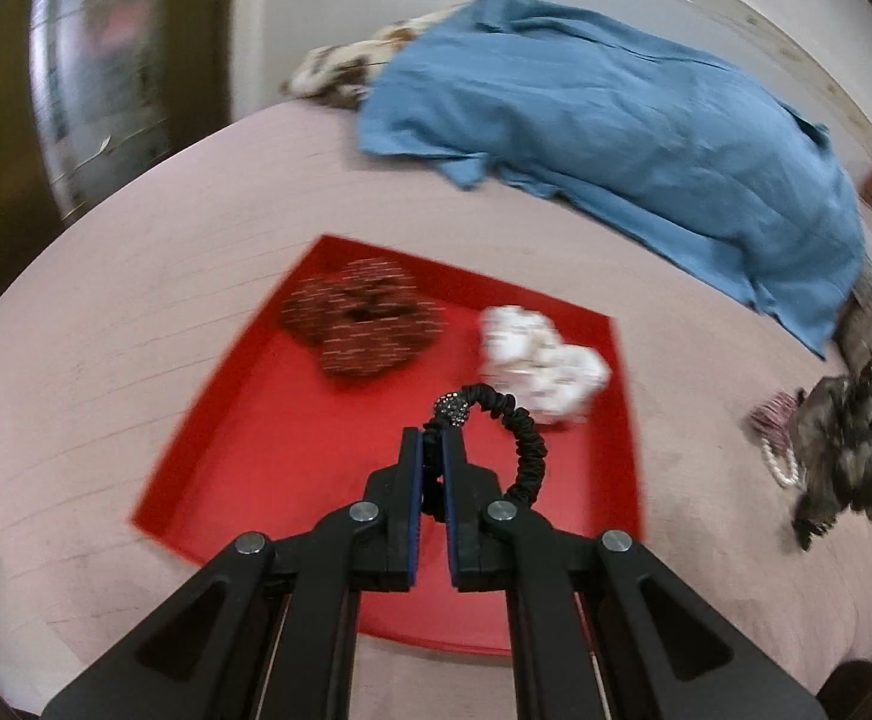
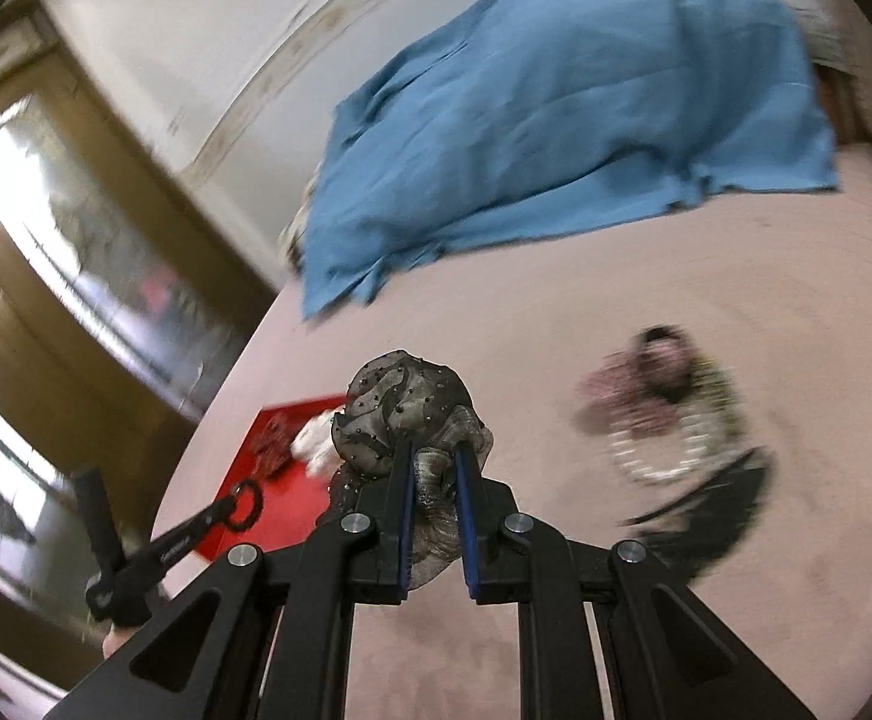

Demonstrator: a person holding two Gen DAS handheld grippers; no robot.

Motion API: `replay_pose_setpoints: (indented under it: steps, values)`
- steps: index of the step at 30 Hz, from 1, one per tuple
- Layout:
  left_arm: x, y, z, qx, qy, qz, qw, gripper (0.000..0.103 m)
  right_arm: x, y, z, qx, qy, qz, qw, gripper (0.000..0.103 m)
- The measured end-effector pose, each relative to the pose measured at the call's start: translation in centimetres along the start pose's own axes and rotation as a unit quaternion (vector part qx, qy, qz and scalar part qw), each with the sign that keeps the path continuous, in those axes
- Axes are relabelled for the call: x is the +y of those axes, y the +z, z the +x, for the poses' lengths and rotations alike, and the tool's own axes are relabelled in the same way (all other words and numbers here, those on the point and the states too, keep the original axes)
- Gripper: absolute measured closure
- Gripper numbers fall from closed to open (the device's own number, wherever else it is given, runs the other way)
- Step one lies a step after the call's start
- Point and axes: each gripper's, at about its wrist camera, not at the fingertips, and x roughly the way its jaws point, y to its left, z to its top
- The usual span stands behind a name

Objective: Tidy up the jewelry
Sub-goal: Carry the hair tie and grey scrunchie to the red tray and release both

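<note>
My left gripper (image 1: 433, 438) is shut on a black hair tie (image 1: 520, 438) with a sparkly bead and holds it over the red tray (image 1: 244, 450). In the tray lie a dark red patterned scrunchie (image 1: 364, 315) and a white scrunchie (image 1: 541, 360). My right gripper (image 2: 436, 456) is shut on a grey-olive beaded scrunchie (image 2: 406, 414), held above the pink bedspread. The left gripper with its hair tie (image 2: 244, 504) shows at lower left in the right wrist view, over the tray (image 2: 292, 516). A pile of jewelry with a pearl strand (image 2: 670, 420) lies on the bed to the right.
A blue cloth (image 1: 616, 120) is spread over the far part of the pink bed (image 1: 106, 330); it also shows in the right wrist view (image 2: 556, 120). A patterned cloth (image 1: 352, 60) lies behind it. A wooden mirrored cabinet (image 2: 76, 210) stands left of the bed.
</note>
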Motion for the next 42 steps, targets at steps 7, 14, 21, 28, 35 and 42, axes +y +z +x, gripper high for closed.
replay_pose_setpoints:
  steps: [7,14,21,28,35,42]
  values:
    - [3.1,0.0,0.5,0.003,0.033,-0.021,0.9992,0.097,6.6,-2.0,5.9,0.057,0.026,-0.05,0.997,0.089]
    - [4.7,-0.2,1.0,0.015,0.06,-0.031,0.9976,0.097,10.5,-4.6,11.4,0.113,0.037,-0.075,0.99,0.089]
    - [5.7,-0.1,1.8,0.022,0.065,-0.048,0.9965,0.097,12.0,-7.2,16.0,0.163,0.022,-0.097,0.982,0.089]
    - [5.6,0.0,1.5,0.013,0.055,-0.052,0.997,0.094,12.7,-8.7,16.5,0.172,0.013,-0.127,0.977,0.087]
    - [5.1,-0.2,0.3,-0.018,0.053,-0.046,0.9974,0.064,13.2,-8.7,15.6,0.154,0.003,-0.148,0.977,0.073]
    - [5.1,-0.2,-0.2,-0.032,0.056,-0.052,0.9965,0.058,14.4,-9.0,14.1,0.131,-0.002,-0.189,0.973,0.059]
